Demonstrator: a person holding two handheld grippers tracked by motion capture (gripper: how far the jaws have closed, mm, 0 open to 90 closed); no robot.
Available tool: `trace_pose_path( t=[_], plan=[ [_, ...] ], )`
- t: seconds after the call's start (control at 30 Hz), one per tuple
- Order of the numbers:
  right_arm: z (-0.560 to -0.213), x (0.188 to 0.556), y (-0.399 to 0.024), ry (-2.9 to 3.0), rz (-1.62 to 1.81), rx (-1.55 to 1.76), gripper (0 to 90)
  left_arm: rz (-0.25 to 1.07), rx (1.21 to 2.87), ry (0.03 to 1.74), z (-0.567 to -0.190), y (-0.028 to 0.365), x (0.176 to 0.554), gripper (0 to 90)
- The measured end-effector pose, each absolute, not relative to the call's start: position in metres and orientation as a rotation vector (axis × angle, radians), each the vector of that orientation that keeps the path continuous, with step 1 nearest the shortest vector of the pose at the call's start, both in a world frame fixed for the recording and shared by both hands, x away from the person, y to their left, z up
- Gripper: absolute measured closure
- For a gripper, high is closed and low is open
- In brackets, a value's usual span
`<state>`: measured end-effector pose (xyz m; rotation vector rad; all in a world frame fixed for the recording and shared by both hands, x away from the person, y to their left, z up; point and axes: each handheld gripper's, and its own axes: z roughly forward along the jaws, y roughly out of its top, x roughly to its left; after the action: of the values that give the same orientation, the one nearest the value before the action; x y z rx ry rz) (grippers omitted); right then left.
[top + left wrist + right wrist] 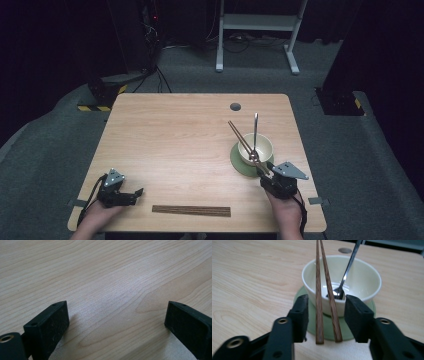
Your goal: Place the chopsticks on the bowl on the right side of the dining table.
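A: Start big. The table (190,130) carries a bowl (256,148) on a green saucer (239,164) at the right, with a spoon (255,131) leaning inside.

B: And the chopsticks (322,290)?

A: One pair rests over the bowl's near rim, its ends between the right gripper's (327,315) jaws. The jaws look parted, not quite touching the sticks. Another pair (191,211) lies flat at the near edge. The left gripper (116,322) is spread wide over bare wood.

B: Risks?

A: Probably the sticks sliding off the rim, or a nudge tipping the bowl if the jaws close off-centre.
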<state>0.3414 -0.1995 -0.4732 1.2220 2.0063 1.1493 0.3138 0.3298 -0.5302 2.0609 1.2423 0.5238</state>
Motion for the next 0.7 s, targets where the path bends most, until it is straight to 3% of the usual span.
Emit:
trace_pose_path(
  t=[0.17, 0.43, 0.7],
  plan=[
    [-0.4775, 0.3406, -0.2002, 2.031, 1.132, 1.224, 56.3, 0.521, 2.063, 1.239, -0.5302, 0.33, 0.314, 5.5],
    [-0.4793, 0.3395, -0.198, 2.039, 1.113, 1.209, 75.4, 0.522, 2.063, 1.239, -0.5302, 0.3299, 0.3139, 5.6],
    [-0.4797, 0.3379, -0.2008, 2.048, 1.128, 1.22, 76.1, 0.522, 2.06, 1.241, -0.5302, 0.3297, 0.3134, 6.0]
  ],
)
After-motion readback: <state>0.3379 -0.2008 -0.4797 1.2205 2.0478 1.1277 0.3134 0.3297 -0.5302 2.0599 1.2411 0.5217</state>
